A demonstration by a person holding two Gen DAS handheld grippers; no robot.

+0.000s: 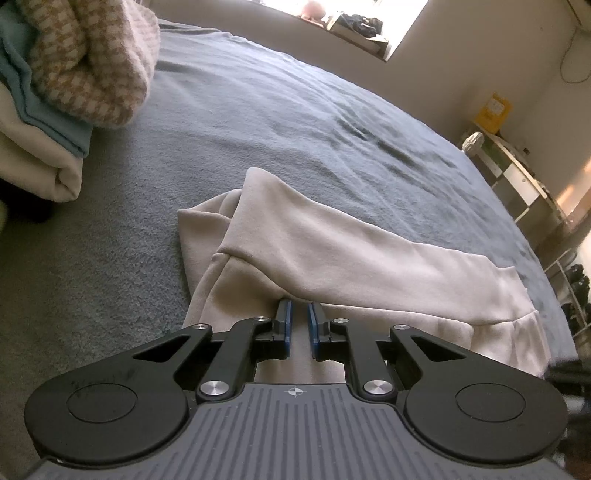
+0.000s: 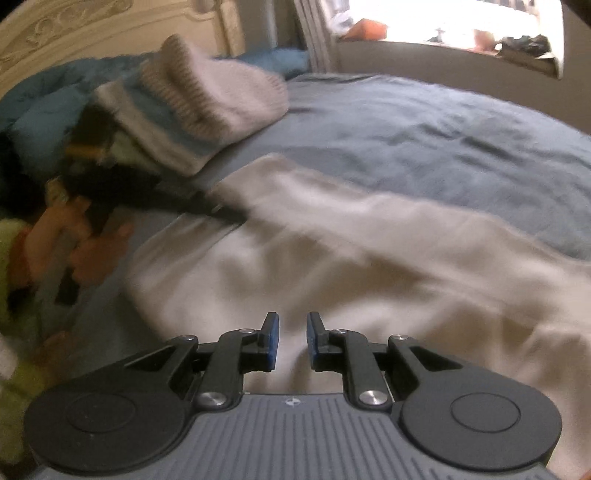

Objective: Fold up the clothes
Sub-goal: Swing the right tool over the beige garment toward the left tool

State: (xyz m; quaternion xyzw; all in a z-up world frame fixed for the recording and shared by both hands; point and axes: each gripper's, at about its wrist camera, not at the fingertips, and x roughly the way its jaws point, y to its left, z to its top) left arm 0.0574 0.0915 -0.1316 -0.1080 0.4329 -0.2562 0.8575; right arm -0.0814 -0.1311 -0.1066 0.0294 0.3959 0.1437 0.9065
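Note:
A beige sweatshirt (image 1: pixel 332 251) lies on the grey-blue bed cover (image 1: pixel 295 110), with one sleeve folded across towards the right. My left gripper (image 1: pixel 299 306) has its blue pads close together, and its tips are tucked under the sleeve's lower edge, pinching the cloth. In the right wrist view, which is blurred, the same sweatshirt (image 2: pixel 332 258) fills the foreground. My right gripper (image 2: pixel 292 321) hovers just over it, slightly open, with nothing between the pads. A hand (image 2: pixel 85 251) holds the left gripper (image 2: pixel 221 214) at the garment's far left edge.
A pile of folded clothes topped by a tan checked knit (image 1: pixel 85 74) sits at the bed's upper left, and shows as a striped bundle (image 2: pixel 221 99) in the right wrist view. A carved headboard (image 2: pixel 92 33), a window sill (image 1: pixel 354 26) and a shelf unit (image 1: pixel 524 177) border the bed.

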